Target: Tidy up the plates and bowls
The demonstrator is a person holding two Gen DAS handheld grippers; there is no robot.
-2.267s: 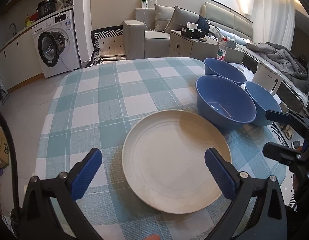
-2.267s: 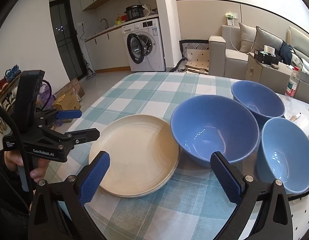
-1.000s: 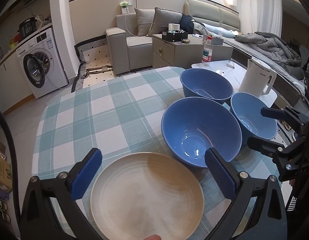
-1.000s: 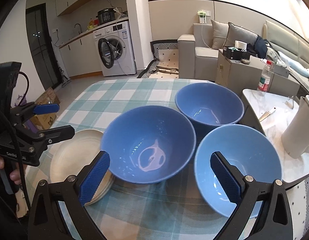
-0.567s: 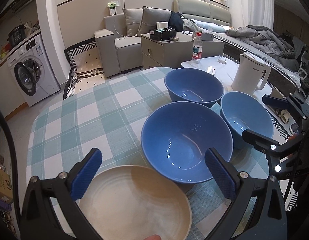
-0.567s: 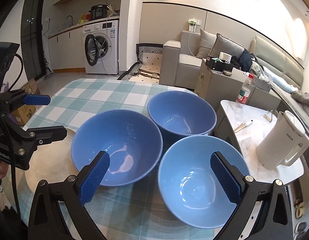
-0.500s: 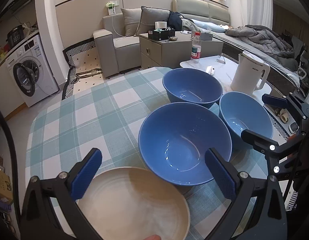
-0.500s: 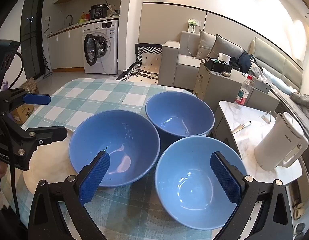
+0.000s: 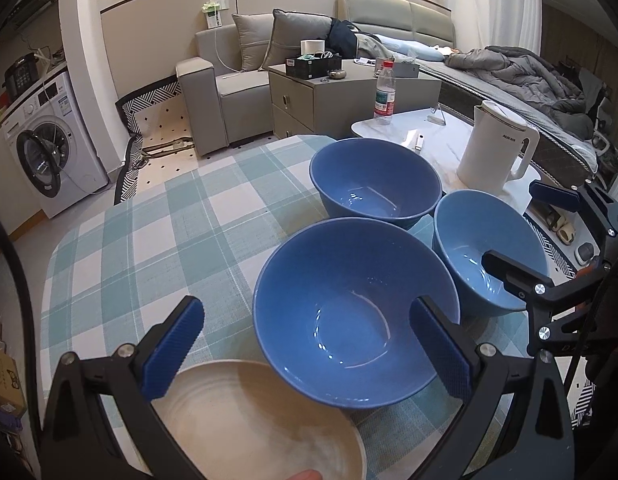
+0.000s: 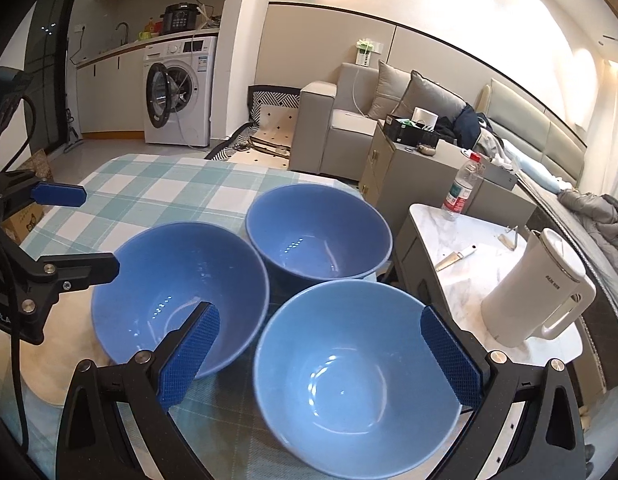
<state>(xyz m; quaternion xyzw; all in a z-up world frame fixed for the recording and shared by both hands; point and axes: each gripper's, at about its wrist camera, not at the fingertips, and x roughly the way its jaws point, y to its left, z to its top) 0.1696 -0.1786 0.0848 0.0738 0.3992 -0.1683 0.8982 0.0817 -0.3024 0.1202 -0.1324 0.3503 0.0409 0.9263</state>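
Three blue bowls stand close together on a checked tablecloth (image 9: 149, 216). In the left wrist view the near bowl (image 9: 355, 312) sits between my open left gripper's fingers (image 9: 307, 350), with a far bowl (image 9: 375, 182) and a lighter right bowl (image 9: 481, 256) behind. A cream plate (image 9: 261, 420) lies under the left gripper. In the right wrist view my open right gripper (image 10: 319, 358) hovers over the lighter bowl (image 10: 357, 376), beside the middle bowl (image 10: 177, 292) and far bowl (image 10: 319, 232). Both grippers are empty.
A white kettle (image 10: 537, 292) stands on a marble side table (image 10: 461, 240) right of the bowls, with a water bottle (image 10: 461, 188). The table's right edge lies just past the lighter bowl. A sofa, cabinet and washing machine stand beyond the table.
Both grippers have moved right and forward, from the cream plate toward the bowls. The left now frames the near bowl, the right the lighter bowl. Both stayed open.
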